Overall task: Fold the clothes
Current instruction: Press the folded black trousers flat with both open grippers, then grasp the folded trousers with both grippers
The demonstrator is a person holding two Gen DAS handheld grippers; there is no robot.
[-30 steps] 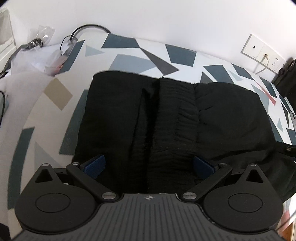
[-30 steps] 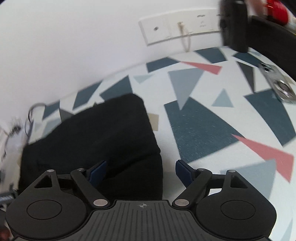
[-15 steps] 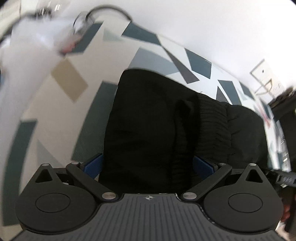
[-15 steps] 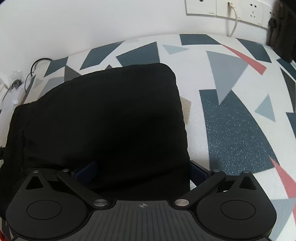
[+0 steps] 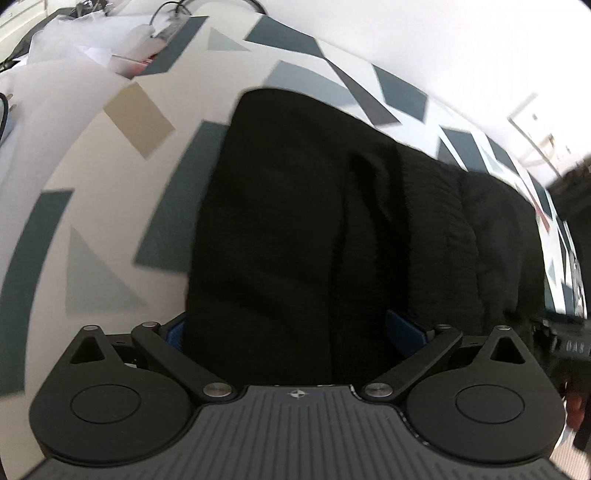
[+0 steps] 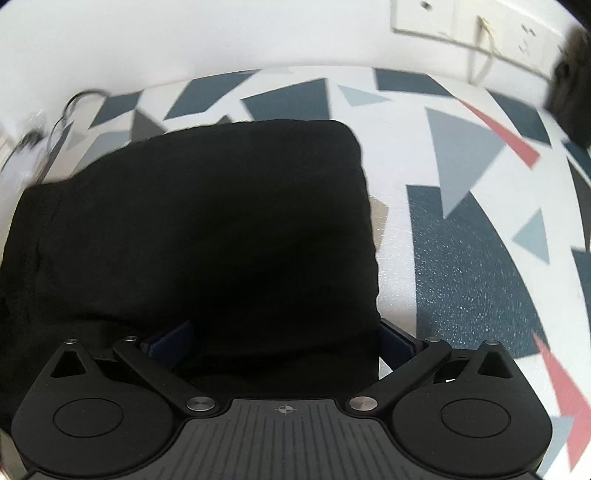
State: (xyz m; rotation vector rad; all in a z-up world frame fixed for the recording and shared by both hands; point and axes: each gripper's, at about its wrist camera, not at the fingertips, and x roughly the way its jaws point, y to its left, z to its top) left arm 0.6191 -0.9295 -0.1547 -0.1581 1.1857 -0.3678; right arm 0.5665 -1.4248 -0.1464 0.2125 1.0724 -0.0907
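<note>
A folded black garment (image 5: pixel 332 229) lies on a white table cover printed with grey, blue and red triangles (image 5: pixel 103 206). In the left wrist view its ribbed waistband runs down the middle, and my left gripper (image 5: pixel 288 328) stands open at the near left end, blue pads on either side of the cloth's edge. In the right wrist view the same black garment (image 6: pixel 207 229) fills the left and centre. My right gripper (image 6: pixel 284 339) is open at its near right corner, one pad over the cloth and the other beside the edge.
Clear plastic bags and cables (image 5: pixel 140 48) lie at the far left. Wall sockets with a plugged cable (image 6: pixel 480 26) sit on the white wall behind. A dark object (image 6: pixel 572 85) stands at the far right. Bare patterned cover (image 6: pixel 480 240) lies right of the garment.
Both grippers have moved in to the garment's near edge, the left one sliding toward the left end, the right one from the bare cover onto the right corner. Both stayed open.
</note>
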